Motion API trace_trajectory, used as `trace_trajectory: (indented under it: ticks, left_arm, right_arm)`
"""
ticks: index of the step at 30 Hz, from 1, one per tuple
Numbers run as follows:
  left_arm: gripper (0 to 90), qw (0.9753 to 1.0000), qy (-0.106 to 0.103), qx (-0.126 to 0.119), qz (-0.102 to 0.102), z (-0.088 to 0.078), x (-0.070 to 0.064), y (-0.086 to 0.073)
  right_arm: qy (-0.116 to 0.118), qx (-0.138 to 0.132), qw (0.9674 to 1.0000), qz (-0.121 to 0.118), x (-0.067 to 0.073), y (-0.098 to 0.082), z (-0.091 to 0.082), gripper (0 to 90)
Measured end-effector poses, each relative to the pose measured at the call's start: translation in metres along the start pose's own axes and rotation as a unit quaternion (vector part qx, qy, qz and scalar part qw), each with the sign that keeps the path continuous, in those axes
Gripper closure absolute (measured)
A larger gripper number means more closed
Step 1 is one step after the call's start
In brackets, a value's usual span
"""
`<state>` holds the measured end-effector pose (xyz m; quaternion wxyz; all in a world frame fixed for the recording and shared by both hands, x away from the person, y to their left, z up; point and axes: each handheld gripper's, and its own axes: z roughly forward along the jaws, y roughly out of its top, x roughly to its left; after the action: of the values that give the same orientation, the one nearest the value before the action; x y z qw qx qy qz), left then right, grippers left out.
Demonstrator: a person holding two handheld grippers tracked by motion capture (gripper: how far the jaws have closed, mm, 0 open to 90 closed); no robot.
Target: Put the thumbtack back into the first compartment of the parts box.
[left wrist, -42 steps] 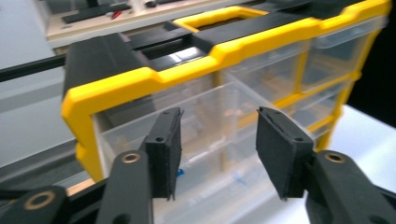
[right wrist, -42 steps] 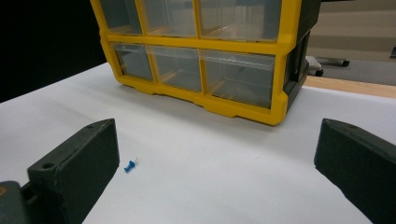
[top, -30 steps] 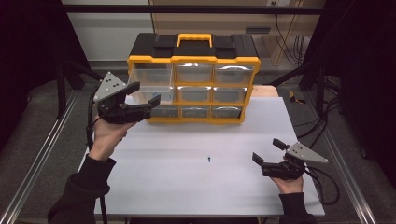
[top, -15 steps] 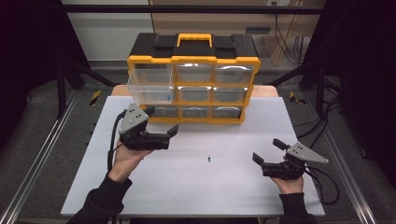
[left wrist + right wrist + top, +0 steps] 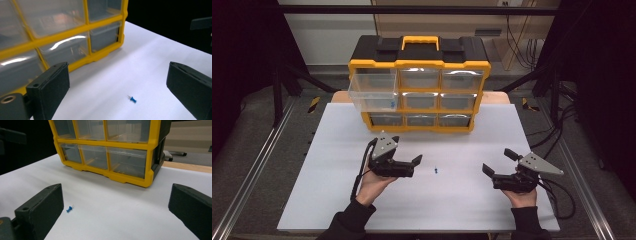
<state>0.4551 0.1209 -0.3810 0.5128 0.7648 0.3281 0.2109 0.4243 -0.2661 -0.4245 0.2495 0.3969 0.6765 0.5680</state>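
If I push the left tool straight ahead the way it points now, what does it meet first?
Probably the blue push pin on the white table, lying apart ahead between the open jaws of the left tool; depth is uncertain.

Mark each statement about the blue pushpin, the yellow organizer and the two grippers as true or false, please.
1. The blue pushpin lies on the white table, between the two grippers. True.
2. The left gripper is shut on the pushpin. False: its fingers stand wide open, and the pin lies on the table ahead of them, untouched.
3. The top left drawer of the yellow organizer is pulled out. True.
4. The right gripper holds a drawer. False: it is open and holds nothing.
5. The organizer has a black handle. False: the handle is yellow, on a black top.
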Motion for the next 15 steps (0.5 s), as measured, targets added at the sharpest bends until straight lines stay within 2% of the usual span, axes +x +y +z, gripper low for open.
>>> trace_trajectory:
  ticks: [7, 15]
  left_arm:
    - [4.9, 0.9995, -0.006, 0.031, 0.000, 0.026, -0.009, -0.016]
    - [6.2, 0.9974, -0.001, 0.072, -0.005, 0.058, -0.017, -0.032]
  right_arm:
    - [-0.001, 0.001, 1.0000, 0.001, 0.001, 0.000, 0.000, 0.9]
    - [-0.002, 0.002, 1.0000, -0.002, 0.000, 0.000, 0.000, 1.0]
